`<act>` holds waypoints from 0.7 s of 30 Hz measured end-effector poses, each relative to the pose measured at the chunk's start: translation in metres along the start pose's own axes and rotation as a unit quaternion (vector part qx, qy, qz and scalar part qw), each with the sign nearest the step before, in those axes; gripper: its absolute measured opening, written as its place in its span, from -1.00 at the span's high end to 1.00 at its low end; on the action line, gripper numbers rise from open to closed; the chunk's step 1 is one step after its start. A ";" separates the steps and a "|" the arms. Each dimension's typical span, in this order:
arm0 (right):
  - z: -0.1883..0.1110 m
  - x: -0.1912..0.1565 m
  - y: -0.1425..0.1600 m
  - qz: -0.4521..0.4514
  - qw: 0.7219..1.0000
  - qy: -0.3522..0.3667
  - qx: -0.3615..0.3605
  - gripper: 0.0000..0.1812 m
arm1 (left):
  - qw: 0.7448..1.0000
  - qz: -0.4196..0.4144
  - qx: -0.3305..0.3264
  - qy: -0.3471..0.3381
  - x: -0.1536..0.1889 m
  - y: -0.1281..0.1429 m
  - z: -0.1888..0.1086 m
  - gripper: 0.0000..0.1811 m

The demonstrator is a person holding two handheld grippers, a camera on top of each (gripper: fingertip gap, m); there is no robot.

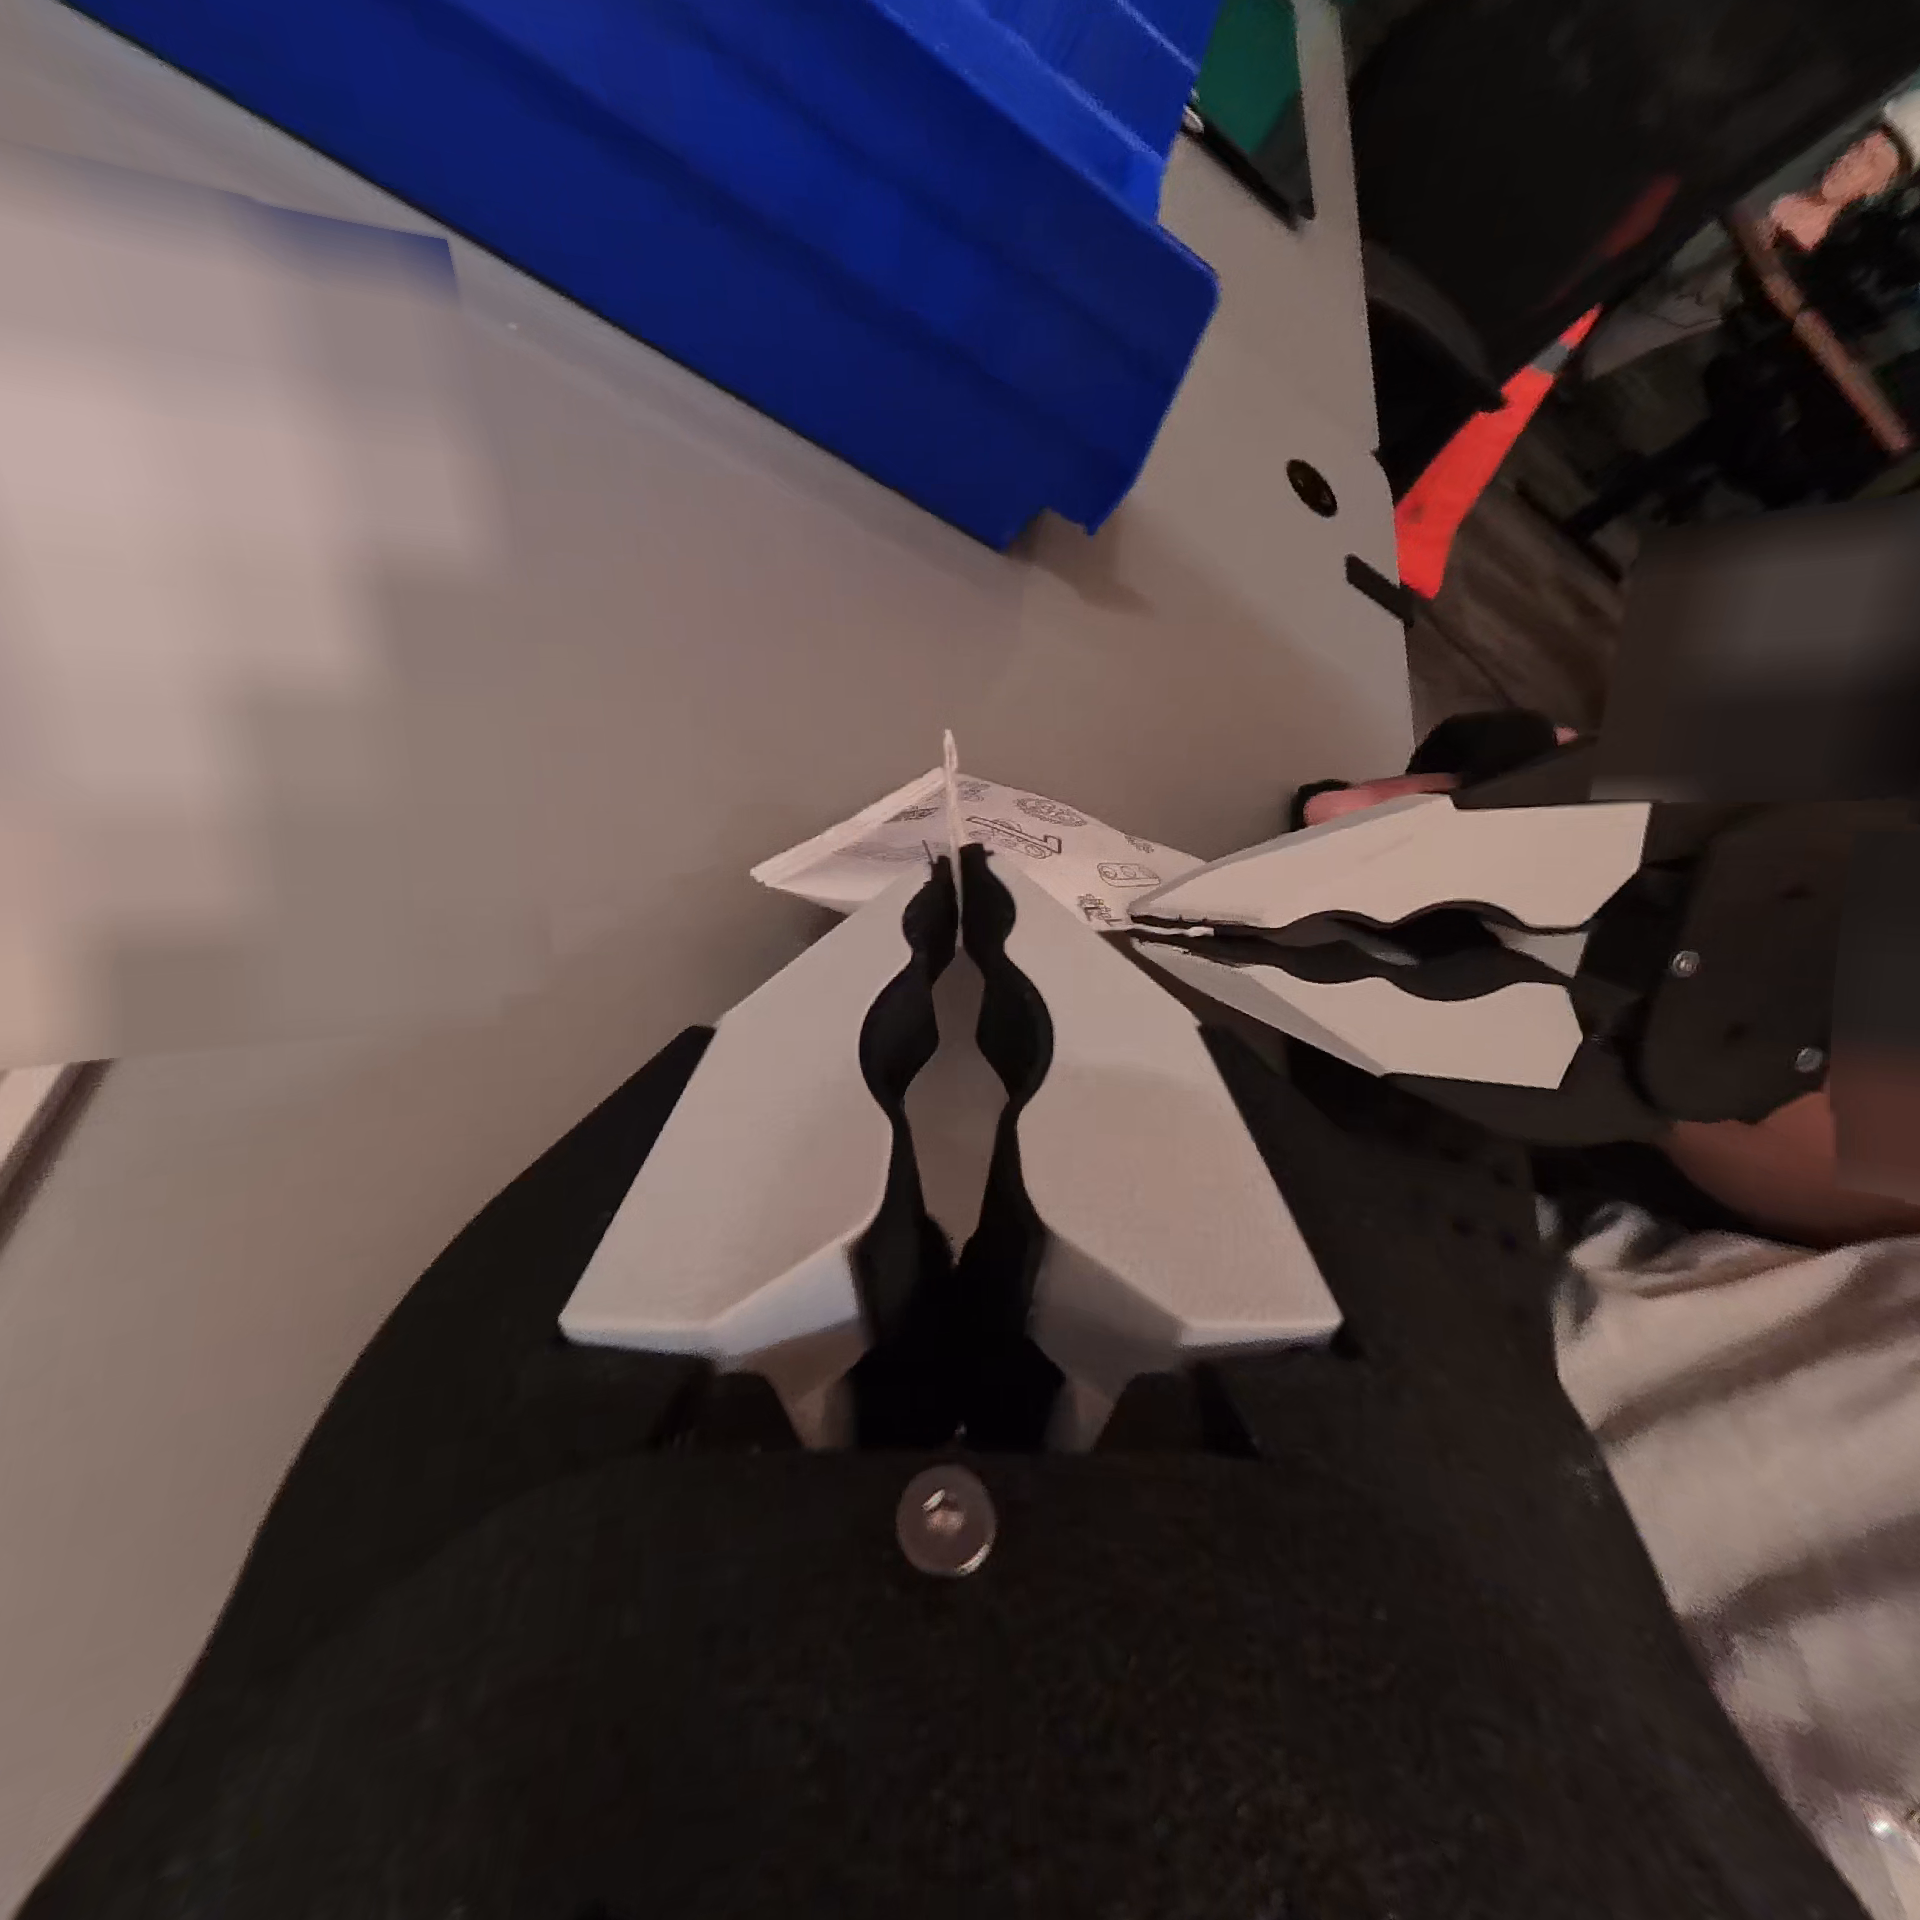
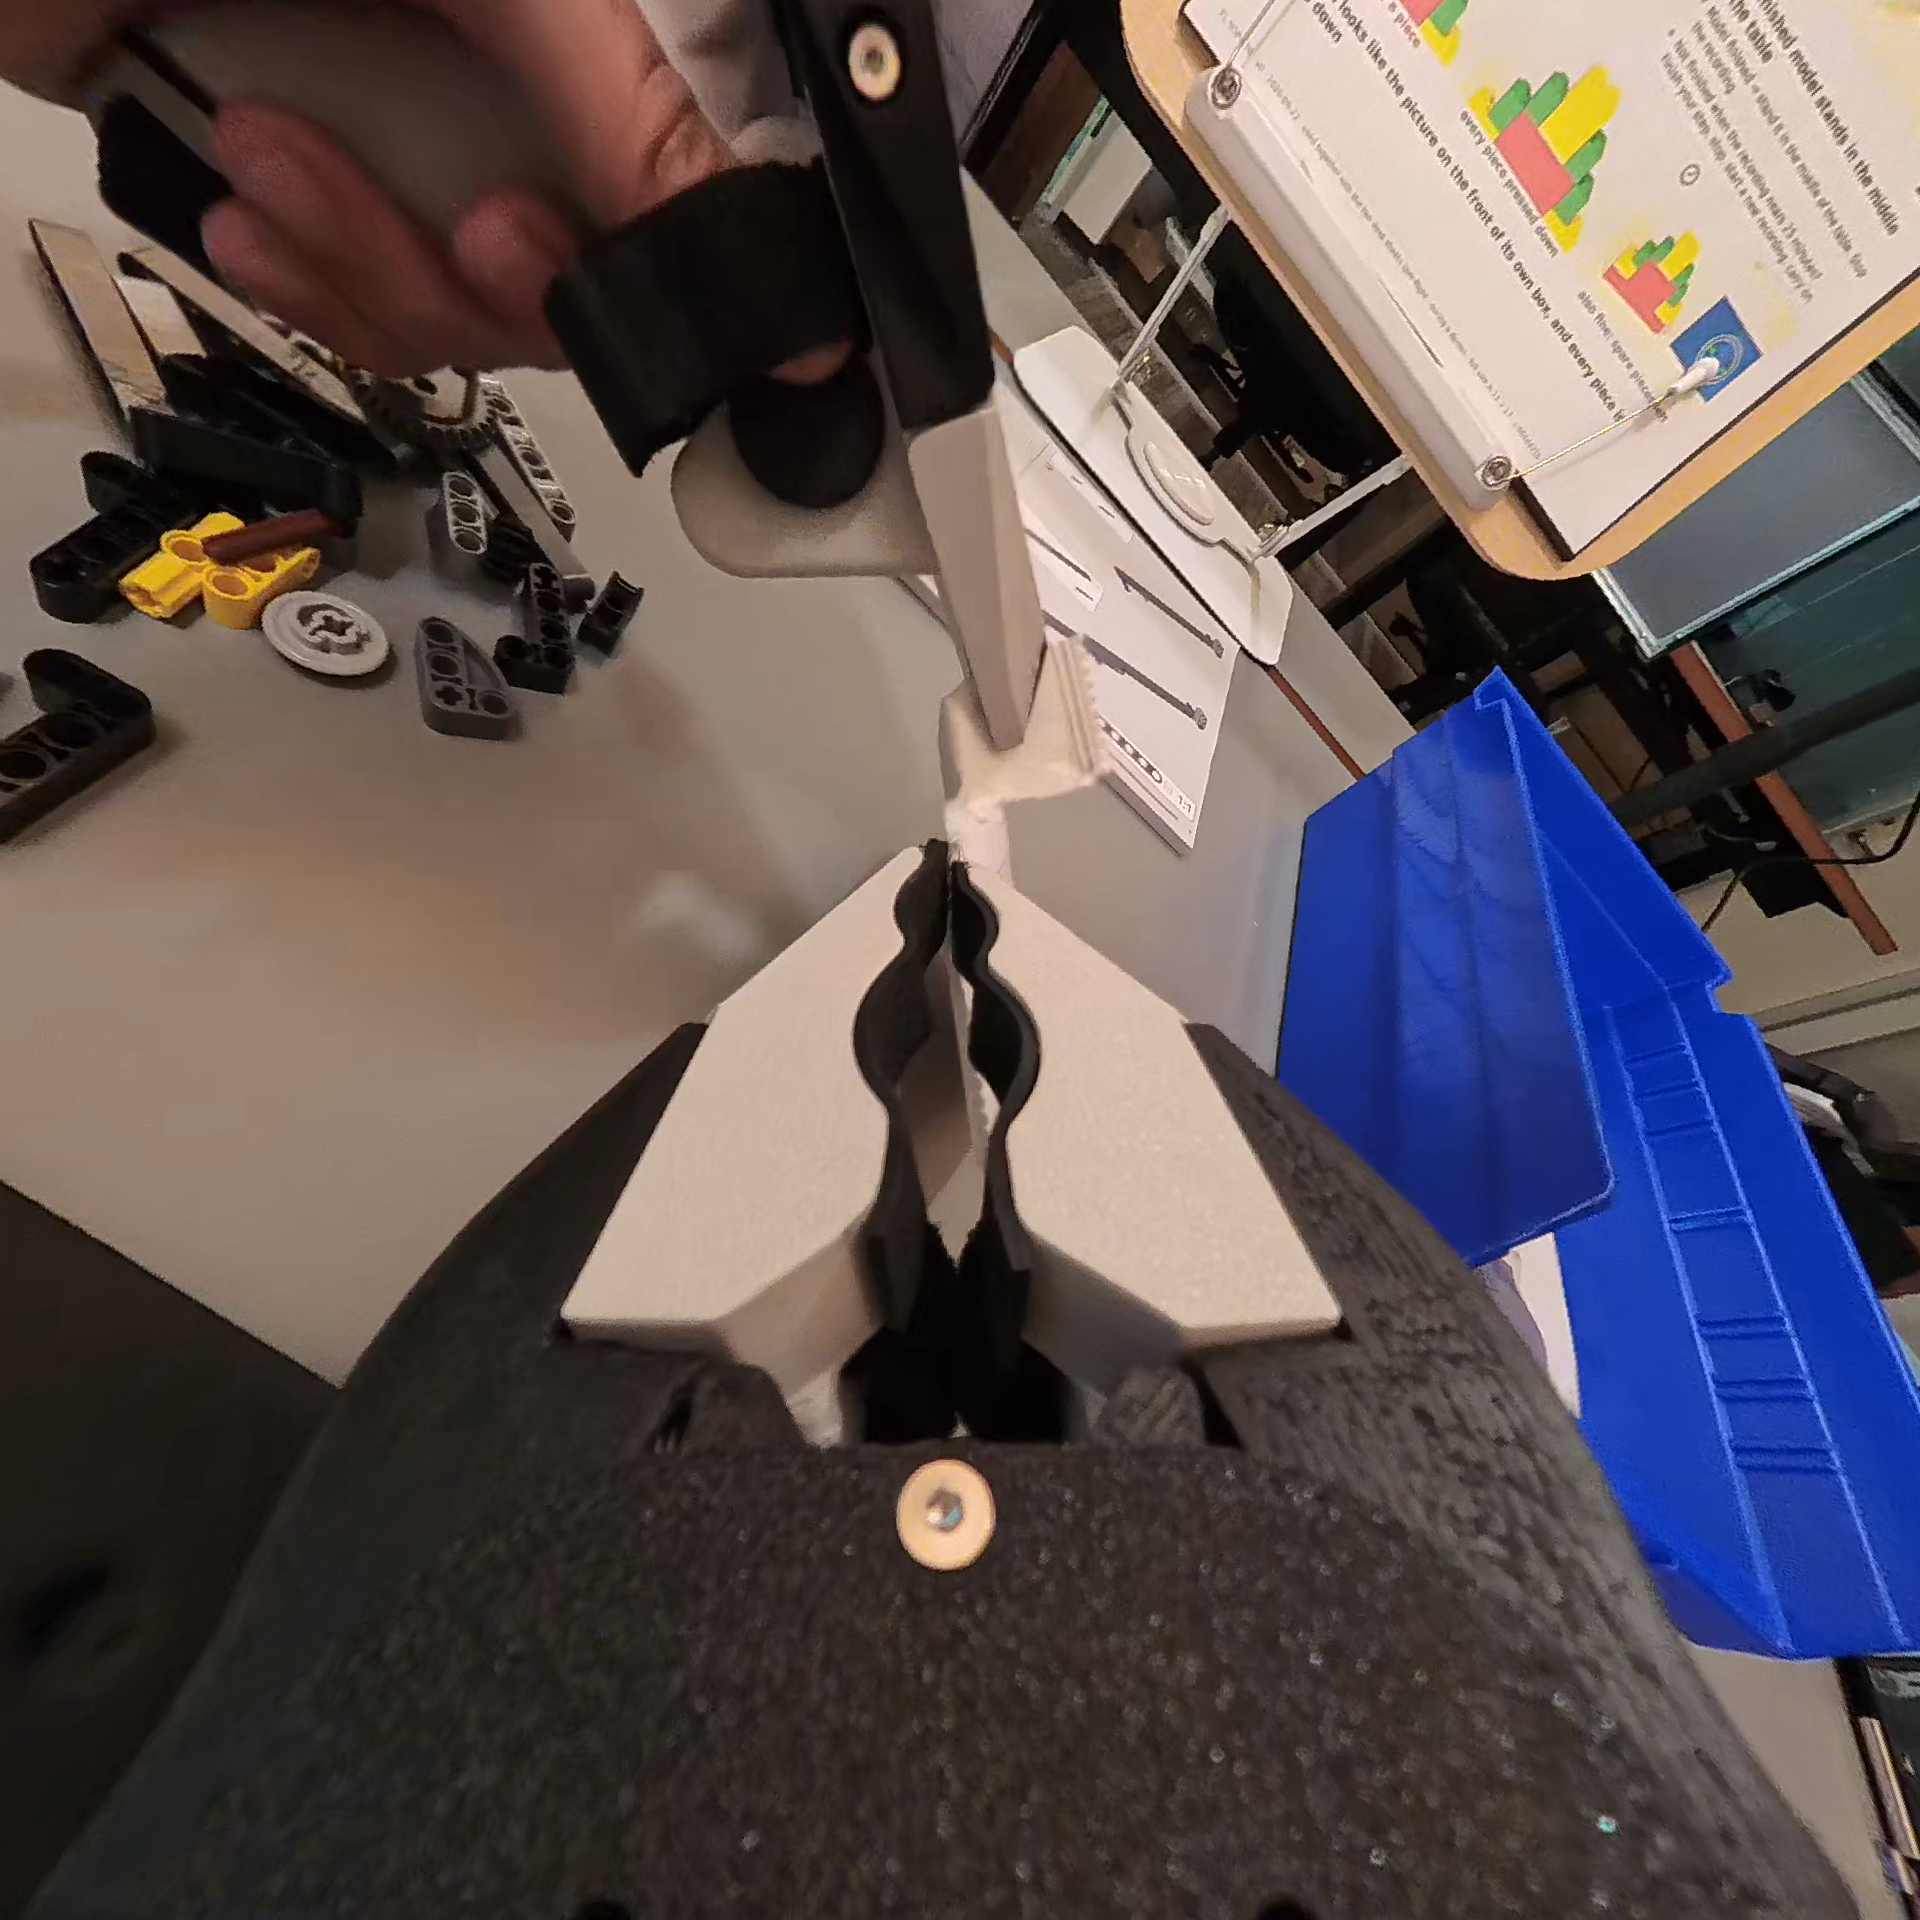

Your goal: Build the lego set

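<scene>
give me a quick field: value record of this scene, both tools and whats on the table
left tool: shut on the white paper bag
right tool: shut on the same bag, other edge
bag state: held off the grey table between both tools, not yet open
loose lego pieces: black, grey and yellow, scattered on the table
blue bins: beside the tools
instruction sheet: flat on the table
clipboard: on a stand, behind the sheet
</scene>
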State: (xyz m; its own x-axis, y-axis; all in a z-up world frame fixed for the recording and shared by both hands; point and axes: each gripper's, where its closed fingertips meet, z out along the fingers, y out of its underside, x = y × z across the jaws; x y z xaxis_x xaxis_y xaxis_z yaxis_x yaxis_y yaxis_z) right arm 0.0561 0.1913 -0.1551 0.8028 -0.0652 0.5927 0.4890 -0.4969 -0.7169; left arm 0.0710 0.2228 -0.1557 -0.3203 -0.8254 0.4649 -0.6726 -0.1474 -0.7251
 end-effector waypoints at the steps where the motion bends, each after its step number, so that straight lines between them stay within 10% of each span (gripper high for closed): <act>1: 0.000 0.000 0.000 0.006 1.000 -0.002 -0.001 1.00 | 1.000 -0.018 0.008 -0.003 -0.002 0.000 -0.001 1.00; 12: 0.004 -0.007 0.005 -0.023 0.999 0.001 -0.026 1.00 | 0.995 -0.073 0.009 -0.061 -0.018 0.002 0.012 1.00; 18: -0.002 -0.003 0.003 0.163 0.980 -0.115 0.001 0.99 | 0.998 0.058 0.009 -0.039 0.001 -0.007 0.003 1.00; 21: -0.006 0.004 0.001 0.251 0.948 -0.194 0.013 0.63 | 0.996 0.091 0.014 -0.012 0.009 -0.006 -0.003 1.00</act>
State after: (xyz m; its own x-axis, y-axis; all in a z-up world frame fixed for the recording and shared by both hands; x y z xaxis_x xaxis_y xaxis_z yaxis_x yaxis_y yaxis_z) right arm 0.0582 0.1850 -0.1511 0.9993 0.0384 -0.0022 0.0160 -0.4661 -0.8846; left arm 0.0702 0.2177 -0.1454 -0.4188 -0.8525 0.3128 -0.5854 -0.0099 -0.8107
